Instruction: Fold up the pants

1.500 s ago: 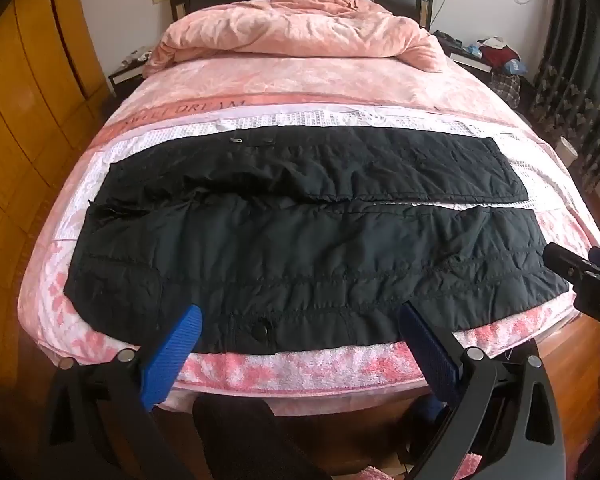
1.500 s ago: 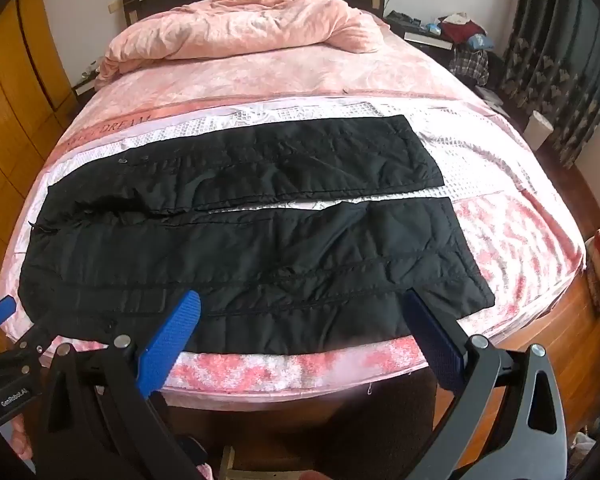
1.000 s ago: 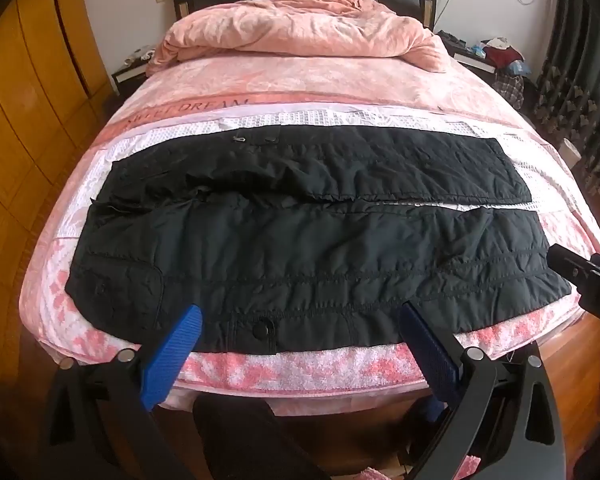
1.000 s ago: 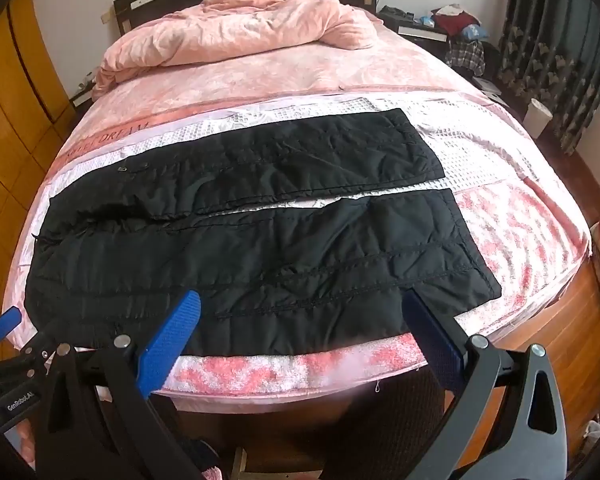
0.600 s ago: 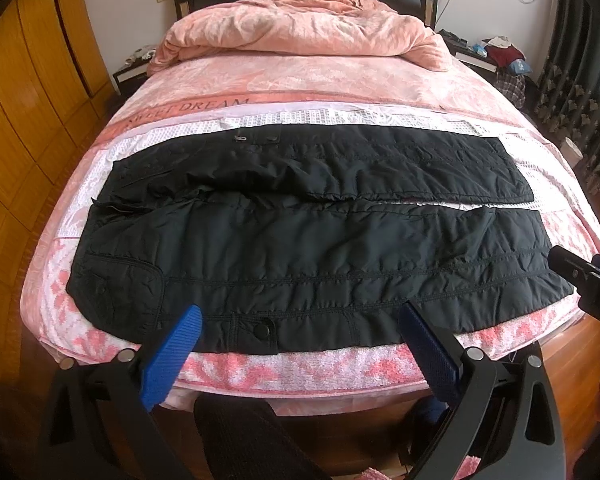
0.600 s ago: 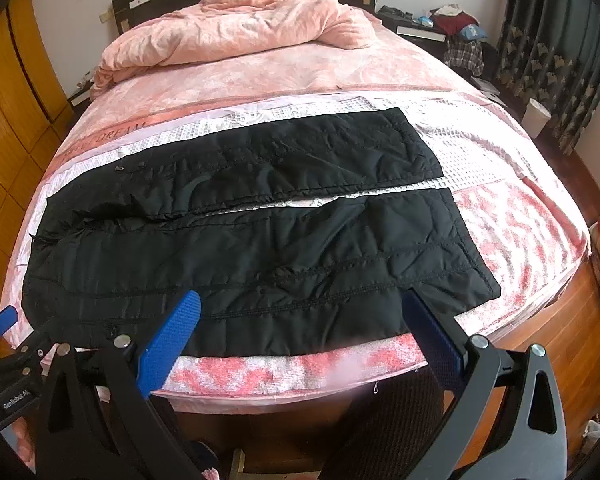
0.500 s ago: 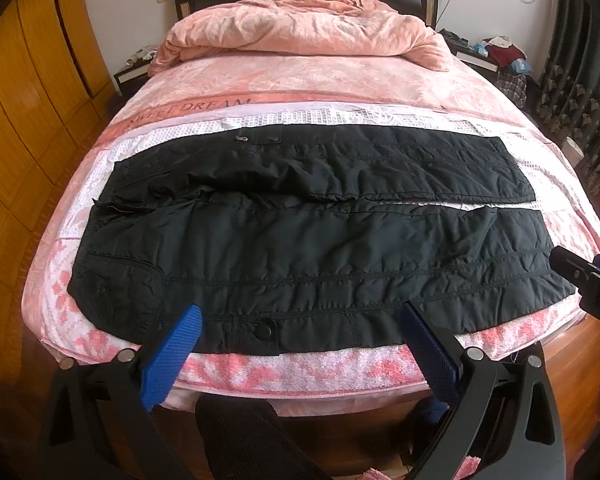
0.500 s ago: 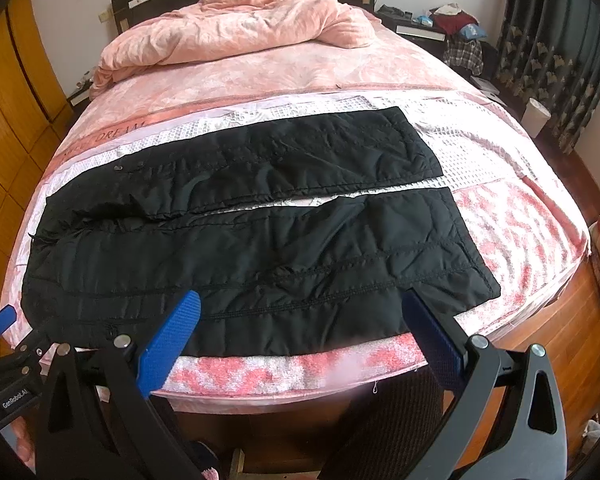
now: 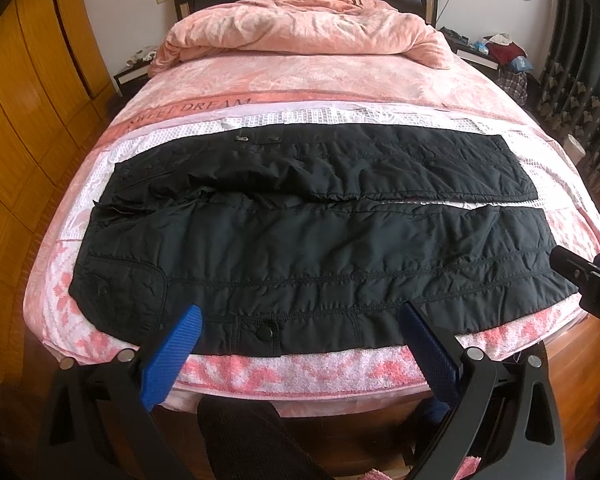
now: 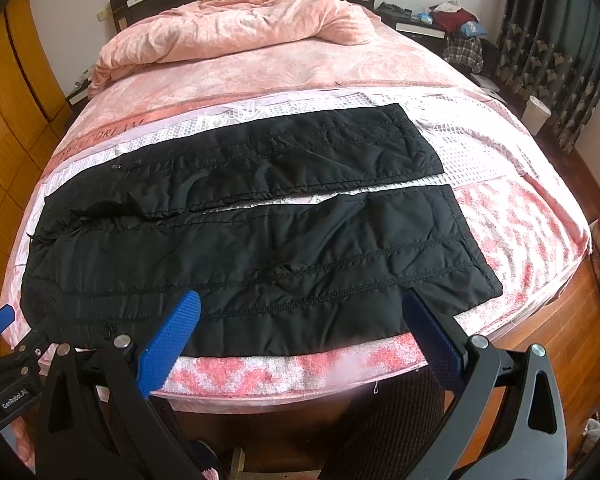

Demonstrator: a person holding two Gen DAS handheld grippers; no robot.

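Black quilted pants (image 9: 300,248) lie flat across the near end of the bed, waist to the left, both legs side by side running right; they show in the right wrist view (image 10: 252,240) too. My left gripper (image 9: 300,320) is open and empty, hovering just above the near leg's front edge. My right gripper (image 10: 300,308) is open and empty, over the near leg's front edge further right. Each gripper's tip shows at the edge of the other's view.
A pink and white towel (image 9: 300,368) covers the bed under the pants. A crumpled pink duvet (image 9: 300,28) lies by the headboard. Wooden wardrobe (image 9: 24,100) on the left, nightstand with clutter (image 10: 440,20) and dark curtains (image 10: 548,60) on the right.
Both grippers have edged slightly closer to the bed. The pants have not moved, and both grippers stay open.
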